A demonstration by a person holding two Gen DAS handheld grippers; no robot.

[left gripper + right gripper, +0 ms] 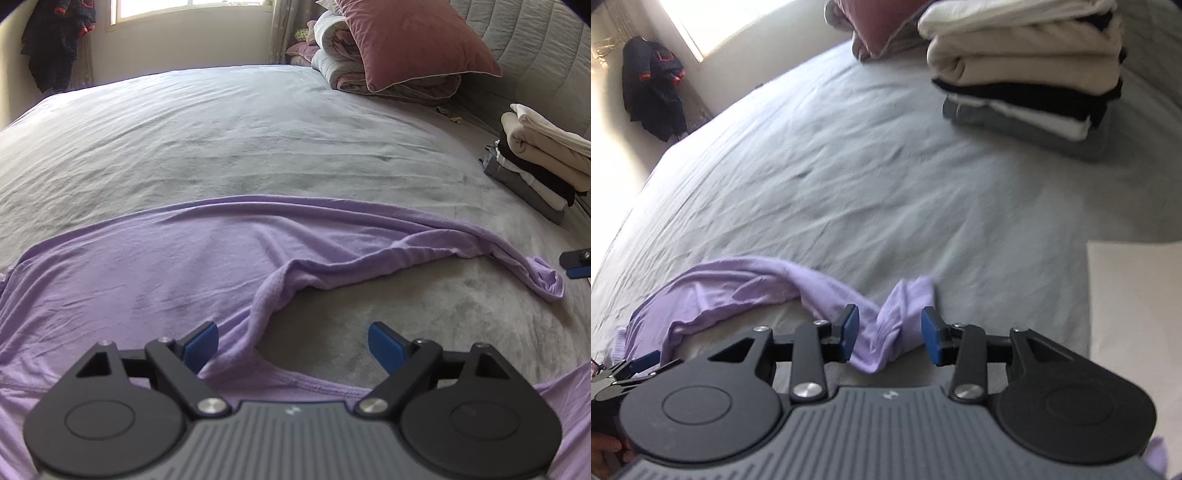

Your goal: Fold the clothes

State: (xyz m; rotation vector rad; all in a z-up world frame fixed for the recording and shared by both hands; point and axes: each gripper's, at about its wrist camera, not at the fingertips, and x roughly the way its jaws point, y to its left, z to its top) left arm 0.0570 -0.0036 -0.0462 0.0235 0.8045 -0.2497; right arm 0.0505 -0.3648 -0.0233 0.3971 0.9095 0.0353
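Straddling lilac shirt (pixel 886 332): R gripper (pixel 890 334)

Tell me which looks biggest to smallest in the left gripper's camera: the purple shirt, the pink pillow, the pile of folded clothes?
1. Purple shirt, though it lies nearest the camera.
2. Pink pillow.
3. Pile of folded clothes, partly cut off at the edge, so its rank against the pillow is unsure.
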